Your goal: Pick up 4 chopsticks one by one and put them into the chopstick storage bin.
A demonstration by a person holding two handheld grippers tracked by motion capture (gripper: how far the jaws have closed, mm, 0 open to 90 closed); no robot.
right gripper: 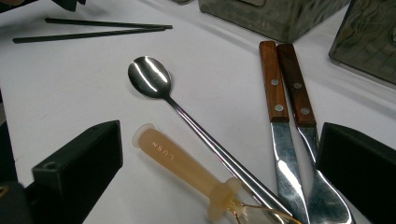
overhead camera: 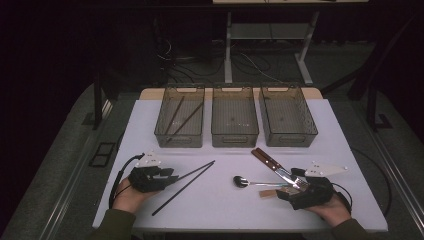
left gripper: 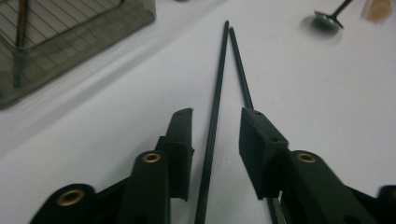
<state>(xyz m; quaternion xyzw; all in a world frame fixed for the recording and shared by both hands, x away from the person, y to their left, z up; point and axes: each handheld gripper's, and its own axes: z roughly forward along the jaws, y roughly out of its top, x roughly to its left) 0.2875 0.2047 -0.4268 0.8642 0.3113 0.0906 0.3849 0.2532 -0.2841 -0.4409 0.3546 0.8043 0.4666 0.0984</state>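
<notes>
Black chopsticks [left gripper: 212, 116] — flat, tips converging

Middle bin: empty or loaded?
Empty. The middle bin shows bare mesh floor in the high view, while the left bin holds brown chopsticks.

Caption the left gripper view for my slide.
Open left tool straddling one of two black chopsticks on the white table.

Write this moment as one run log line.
left tool: open around chopstick | right tool: open over cutlery | left bin: holds chopsticks
</notes>
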